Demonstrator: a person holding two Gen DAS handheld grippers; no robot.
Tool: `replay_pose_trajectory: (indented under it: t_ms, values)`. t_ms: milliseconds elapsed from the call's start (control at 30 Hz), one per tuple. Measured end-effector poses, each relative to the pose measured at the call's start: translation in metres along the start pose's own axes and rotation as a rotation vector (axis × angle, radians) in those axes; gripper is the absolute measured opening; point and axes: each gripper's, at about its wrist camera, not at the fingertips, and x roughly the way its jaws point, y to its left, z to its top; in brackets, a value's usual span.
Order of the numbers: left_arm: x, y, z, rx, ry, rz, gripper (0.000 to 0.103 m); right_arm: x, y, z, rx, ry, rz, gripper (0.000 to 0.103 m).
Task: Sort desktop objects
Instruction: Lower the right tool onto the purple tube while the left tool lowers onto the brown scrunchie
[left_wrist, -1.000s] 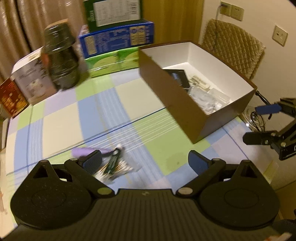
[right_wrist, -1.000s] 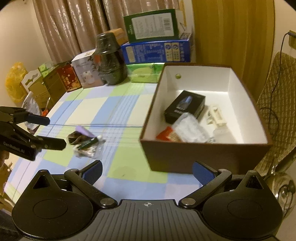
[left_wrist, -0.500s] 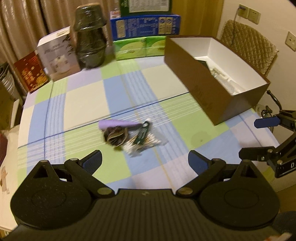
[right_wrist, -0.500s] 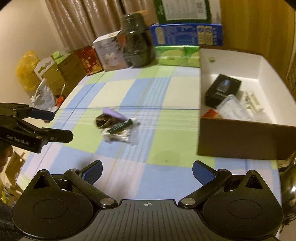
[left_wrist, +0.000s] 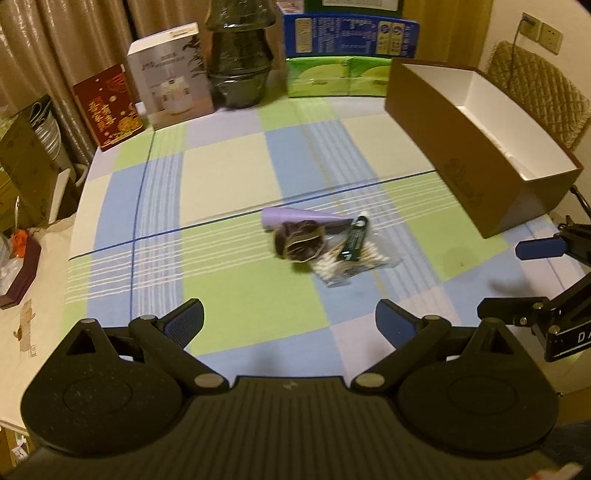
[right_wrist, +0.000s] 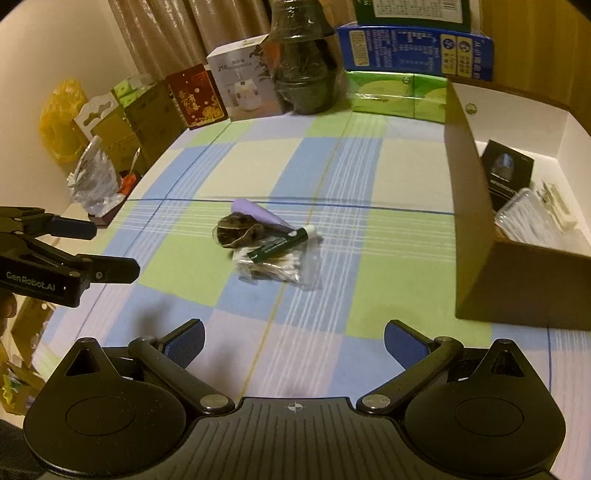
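Observation:
A small pile lies mid-table: a purple tube (left_wrist: 295, 215) (right_wrist: 258, 212), a brown hair scrunchie (left_wrist: 300, 242) (right_wrist: 236, 229), a dark green tube (left_wrist: 355, 238) (right_wrist: 282, 244) and a clear bag of cotton swabs (left_wrist: 351, 264) (right_wrist: 275, 268). The brown open box (left_wrist: 458, 155) (right_wrist: 517, 280) stands at the right, holding a black packet (right_wrist: 508, 173) and clear packaging (right_wrist: 524, 218). My left gripper (left_wrist: 290, 323) (right_wrist: 107, 249) hovers open near the front edge. My right gripper (right_wrist: 293, 338) (left_wrist: 513, 277) is open too, empty, short of the pile.
Cartons line the table's back edge: a red box (left_wrist: 107, 107), a white box (left_wrist: 171, 74), a dark wrapped pot (left_wrist: 240, 62), green tissue packs (left_wrist: 338, 79) and a blue box (left_wrist: 351, 35). A quilted chair (left_wrist: 539, 92) stands behind the brown box. Clutter sits beyond the left edge.
Both grippers have pulled back and swung left, away from the brown box; the pile now sits centred ahead of both. Nothing was grasped; both stay open.

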Motion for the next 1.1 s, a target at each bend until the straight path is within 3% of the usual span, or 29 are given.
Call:
replay_pose_trajectory:
  t_ms: [400,767,1100]
  values:
    - [0.036,0.009,0.013,0.038,-0.005,-0.017,0.096,0.035,0.000,0.020,-0.027,-0.017,-0.031,0.099]
    - [0.094,0.003,0.037,0.057,0.020,-0.049,0.088,0.078,-0.006,0.050,-0.119,-0.033,0.003,0.062]
    - [0.138,0.004,0.052,0.054,0.060,-0.053,0.080,0.109,-0.015,0.072,-0.154,-0.008,0.014,0.059]
